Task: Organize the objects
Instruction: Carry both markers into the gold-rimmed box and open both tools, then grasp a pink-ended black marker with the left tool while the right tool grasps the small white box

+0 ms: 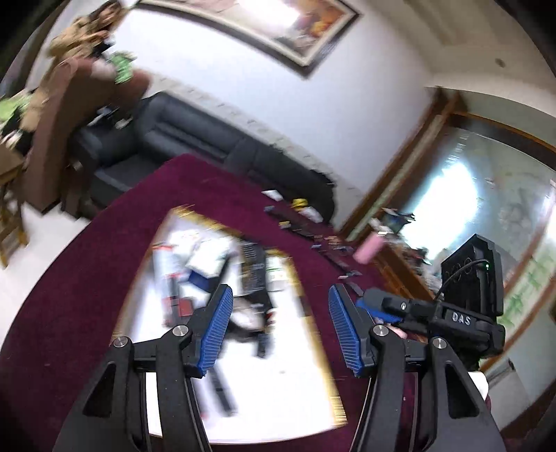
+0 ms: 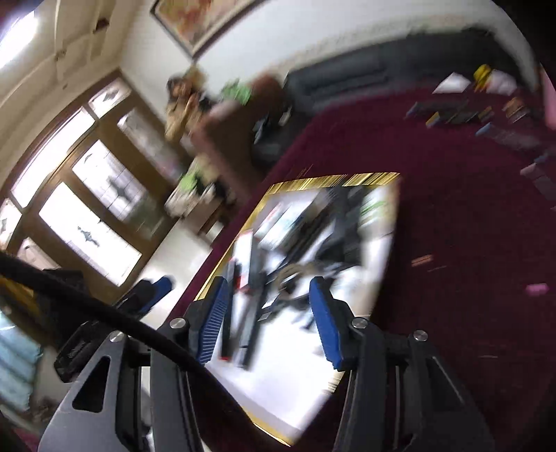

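Maroon cloth covers the bench (image 1: 69,278), where a gold-edged white tray (image 1: 295,382) holds blurred clutter; its long black bars (image 2: 252,313) run lengthwise away from you. Your left gripper (image 1: 279,327) and right gripper (image 2: 269,320) hover above it, jaws partly open and empty.

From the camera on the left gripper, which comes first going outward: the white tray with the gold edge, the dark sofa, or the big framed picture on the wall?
Starting from the left gripper, whose jaws stand open with nothing between them:
1. White gold-edged tray, directly beneath the gripper on the maroon cloth.
2. Dark sofa, beyond the cloth's far edge.
3. Framed picture, high on the wall above the sofa.
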Motion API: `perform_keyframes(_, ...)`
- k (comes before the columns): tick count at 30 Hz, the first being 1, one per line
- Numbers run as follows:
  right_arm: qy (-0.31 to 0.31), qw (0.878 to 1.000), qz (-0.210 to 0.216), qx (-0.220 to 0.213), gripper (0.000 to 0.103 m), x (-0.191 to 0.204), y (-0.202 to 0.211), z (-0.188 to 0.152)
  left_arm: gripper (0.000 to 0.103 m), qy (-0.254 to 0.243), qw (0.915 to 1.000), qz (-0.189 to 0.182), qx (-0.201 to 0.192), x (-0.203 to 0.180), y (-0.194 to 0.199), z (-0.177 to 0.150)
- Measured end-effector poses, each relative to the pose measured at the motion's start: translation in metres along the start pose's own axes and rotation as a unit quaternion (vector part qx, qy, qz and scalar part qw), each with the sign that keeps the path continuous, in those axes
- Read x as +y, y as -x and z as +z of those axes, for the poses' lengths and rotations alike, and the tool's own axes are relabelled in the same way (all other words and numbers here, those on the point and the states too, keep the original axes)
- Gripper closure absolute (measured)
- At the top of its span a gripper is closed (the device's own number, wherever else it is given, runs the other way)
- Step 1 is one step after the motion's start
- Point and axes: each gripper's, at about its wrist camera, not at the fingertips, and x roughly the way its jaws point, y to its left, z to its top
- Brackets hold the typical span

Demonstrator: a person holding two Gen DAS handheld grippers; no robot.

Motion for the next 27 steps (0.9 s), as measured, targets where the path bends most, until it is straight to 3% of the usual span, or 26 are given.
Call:
perform_keyframes(3,0.067,0.988,-0.104,-0.093,0.053,0.009,0.077,-0.001,0.051,-0.044,0.9983,-0.036,-0.011,-0.046,0.006,0.004)
perform_keyframes(4,0.097,0.975,-0.149,-0.129,0.041,0.016,0.103,-0.003,0.051,-0.062,0.9968,-0.047,-0.016,-0.063,0.010,0.005)
perform_keyframes(5,0.132,0.954,-0.203,-0.176,0.016,0.026,0.136,-0.008,0.051,-0.082,0.9945,-0.061,-0.022,-0.084,0.013,0.006)
perform_keyframes(7,0.158,0.922,-0.254,-0.244,0.000,0.034,0.184,-0.015,0.051,-0.110,0.9902,-0.080,-0.032,-0.118,0.019,0.009)
perform_keyframes(8,0.142,0.912,-0.265,-0.280,0.000,0.033,0.209,-0.019,0.051,-0.123,0.9875,-0.090,-0.040,-0.134,0.023,0.010)
perform_keyframes(9,0.118,0.915,-0.255,-0.288,0.000,0.030,0.224,-0.018,0.051,-0.136,0.9848,-0.097,-0.048,-0.149,0.026,0.011)
perform_keyframes(11,0.076,0.950,-0.184,-0.240,0.000,0.014,0.247,-0.008,0.051,-0.164,0.9782,-0.108,-0.066,-0.182,0.033,0.017)
perform_keyframes(12,0.064,0.955,-0.182,-0.226,0.000,0.011,0.253,-0.004,0.051,-0.178,0.9743,-0.117,-0.072,-0.197,0.037,0.020)
perform_keyframes(15,0.092,0.923,-0.262,-0.268,0.000,0.025,0.292,-0.003,0.051,-0.226,0.9603,-0.123,-0.107,-0.244,0.055,0.032)
perform_keyframes(17,0.118,0.899,-0.300,-0.296,0.000,0.046,0.319,0.004,0.051,-0.267,0.9444,-0.128,-0.144,-0.278,0.070,0.048)
perform_keyframes(20,0.151,0.866,-0.354,-0.321,0.000,0.088,0.361,0.036,0.042,-0.312,0.9265,-0.109,-0.180,-0.323,0.084,0.085)
perform_keyframes(22,0.166,0.846,-0.378,-0.337,0.000,0.114,0.388,0.061,0.042,-0.314,0.9247,-0.084,-0.199,-0.344,0.087,0.122)
perform_keyframes(24,0.174,0.825,-0.398,-0.361,0.000,0.141,0.419,0.092,0.040,-0.302,0.9291,-0.060,-0.205,-0.359,0.084,0.161)
perform_keyframes(26,0.175,0.810,-0.410,-0.381,0.000,0.162,0.439,0.119,0.029,-0.294,0.9301,-0.020,-0.219,-0.369,0.070,0.200)
perform_keyframes(27,0.174,0.809,-0.419,-0.373,0.000,0.167,0.443,0.134,0.023,-0.299,0.9275,-0.001,-0.225,-0.373,0.063,0.214)
